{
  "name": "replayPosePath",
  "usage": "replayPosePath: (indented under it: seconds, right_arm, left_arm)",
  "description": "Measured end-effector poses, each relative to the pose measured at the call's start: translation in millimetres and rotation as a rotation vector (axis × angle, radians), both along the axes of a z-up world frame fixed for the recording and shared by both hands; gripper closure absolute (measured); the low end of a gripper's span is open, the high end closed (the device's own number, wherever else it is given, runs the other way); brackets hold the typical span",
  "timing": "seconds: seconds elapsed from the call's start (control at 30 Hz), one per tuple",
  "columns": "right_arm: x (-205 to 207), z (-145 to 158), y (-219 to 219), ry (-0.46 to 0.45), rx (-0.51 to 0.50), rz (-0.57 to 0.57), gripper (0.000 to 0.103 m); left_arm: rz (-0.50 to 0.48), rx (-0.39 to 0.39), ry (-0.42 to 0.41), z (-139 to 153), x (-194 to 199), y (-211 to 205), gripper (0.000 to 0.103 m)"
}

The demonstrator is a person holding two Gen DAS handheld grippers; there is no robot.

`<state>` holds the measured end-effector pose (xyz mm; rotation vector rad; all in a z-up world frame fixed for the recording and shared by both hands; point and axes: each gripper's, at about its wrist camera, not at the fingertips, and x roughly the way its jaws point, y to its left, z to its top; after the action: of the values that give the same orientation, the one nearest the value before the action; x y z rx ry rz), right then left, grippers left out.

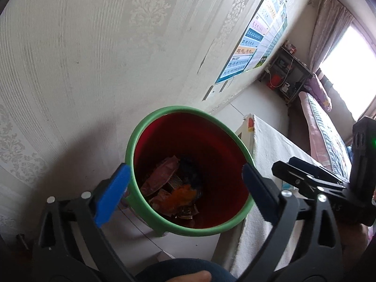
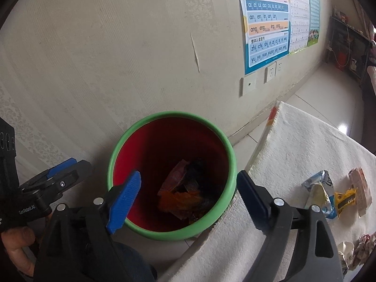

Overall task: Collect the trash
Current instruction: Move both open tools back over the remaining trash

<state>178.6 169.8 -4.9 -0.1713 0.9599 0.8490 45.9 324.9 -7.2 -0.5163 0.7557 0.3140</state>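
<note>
Lying crumpled in a red, green-rimmed bin (image 2: 171,176), orange and brown wrappers (image 2: 181,195) are framed between the spread, empty jaws of both the right gripper (image 2: 188,202) and left gripper (image 1: 185,192), darker scraps below left indistinct, more wrappers (image 2: 329,195) seen right of the jaws on a white cloth (image 2: 293,145).

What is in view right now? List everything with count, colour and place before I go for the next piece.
Bin: one, green rim, red inside, on the floor against the wall, beside the table.
Wrappers in bin: several, orange, brown and dark, at the bottom; exact count unclear.
Table cloth: one, white, right of the bin.
Milk pouch: one, blue and white, on the cloth.
Yellow wrapper: one, next to the pouch.
Pink wrapper: one, far right.
Crumpled paper: a few pieces, white and reddish, at the lower right edge.
Posters: three, on the wall.
Left gripper: jaws open, above the bin.
Right gripper: jaws open, above the bin.
</note>
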Motion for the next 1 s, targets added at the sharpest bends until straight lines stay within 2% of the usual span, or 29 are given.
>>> replayPosePath:
  seconds: [0.03, 0.3, 1.0]
  right_arm:
    - [0, 1, -2, -0.001, 0.001, -0.002, 0.018]
    - [-7, 9, -38, -0.028, 0.002, -0.055, 0.007]
    - [15, 6, -217, -0.051, -0.049, -0.347, 0.007]
  left_arm:
    - [-0.002, 0.005, 0.003, 1, 0, -2, 0.006]
    - [-0.043, 0.016, 0.014, 6, 4, -25, 0.006]
    - [-0.278, 0.016, 0.044, 9, 48, -154, 0.005]
